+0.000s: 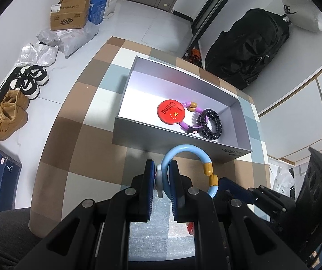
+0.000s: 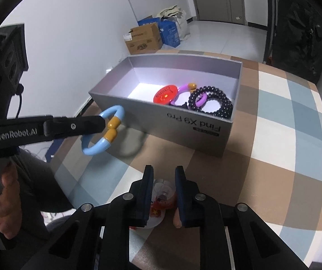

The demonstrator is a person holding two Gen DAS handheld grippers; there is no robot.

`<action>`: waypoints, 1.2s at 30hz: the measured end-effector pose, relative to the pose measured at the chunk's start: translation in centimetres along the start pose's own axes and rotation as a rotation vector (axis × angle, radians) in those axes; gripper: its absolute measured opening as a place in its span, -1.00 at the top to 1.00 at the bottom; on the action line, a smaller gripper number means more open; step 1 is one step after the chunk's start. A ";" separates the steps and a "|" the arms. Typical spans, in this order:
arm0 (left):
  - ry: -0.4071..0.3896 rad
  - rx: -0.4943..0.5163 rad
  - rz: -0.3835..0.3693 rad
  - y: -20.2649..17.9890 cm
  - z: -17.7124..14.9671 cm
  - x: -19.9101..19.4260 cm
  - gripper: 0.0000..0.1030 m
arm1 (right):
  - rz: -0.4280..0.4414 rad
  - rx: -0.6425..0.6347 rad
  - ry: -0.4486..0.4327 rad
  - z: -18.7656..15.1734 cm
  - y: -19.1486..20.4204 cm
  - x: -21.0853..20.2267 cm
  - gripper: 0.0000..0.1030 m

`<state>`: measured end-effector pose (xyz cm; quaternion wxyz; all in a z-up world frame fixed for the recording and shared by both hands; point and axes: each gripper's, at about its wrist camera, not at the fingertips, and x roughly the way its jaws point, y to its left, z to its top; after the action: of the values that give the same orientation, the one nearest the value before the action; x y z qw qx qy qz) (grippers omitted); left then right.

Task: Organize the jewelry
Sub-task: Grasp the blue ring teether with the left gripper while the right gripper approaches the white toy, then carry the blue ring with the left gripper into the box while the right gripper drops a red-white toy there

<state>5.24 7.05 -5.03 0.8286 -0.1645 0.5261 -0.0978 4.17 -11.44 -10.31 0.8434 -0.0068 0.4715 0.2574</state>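
My left gripper (image 1: 162,168) is shut on a light blue bracelet (image 1: 183,150) with yellow beads and holds it above the table, just in front of the grey box (image 1: 161,139). It also shows in the right wrist view (image 2: 98,146), near the box's left corner (image 2: 138,112). The box holds a red China badge (image 1: 171,112), a purple bracelet (image 1: 192,110) and a black coil band (image 1: 210,124). My right gripper (image 2: 164,175) stands slightly open over a small red and white item (image 2: 164,196) lying on the table.
The table has a checked brown, blue and white cloth (image 2: 273,135). Shoes (image 1: 10,114), cardboard boxes (image 1: 71,15) and bags lie on the floor to the left. A black backpack (image 1: 248,45) stands behind the table.
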 end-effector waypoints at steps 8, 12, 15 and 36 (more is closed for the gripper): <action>-0.019 -0.002 -0.002 -0.1 -0.1 -0.2 0.83 | 0.045 0.052 -0.067 1.0 -0.6 -1.5 0.65; -0.055 -0.011 -0.027 -0.2 0.1 -0.8 0.83 | 0.070 0.069 -0.105 1.6 -0.8 -2.3 0.65; -0.087 -0.012 -0.042 -0.4 0.5 -1.2 0.83 | 0.088 0.086 -0.136 2.3 -1.0 -2.9 0.65; -0.132 -0.015 -0.009 -1.7 3.5 -0.4 0.83 | 0.173 0.217 -0.242 6.5 -3.5 -4.3 0.65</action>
<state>8.22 6.22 -2.71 0.8597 -0.1794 0.4703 -0.0867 9.07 -14.62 -4.09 0.8646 0.1559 0.3905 0.2752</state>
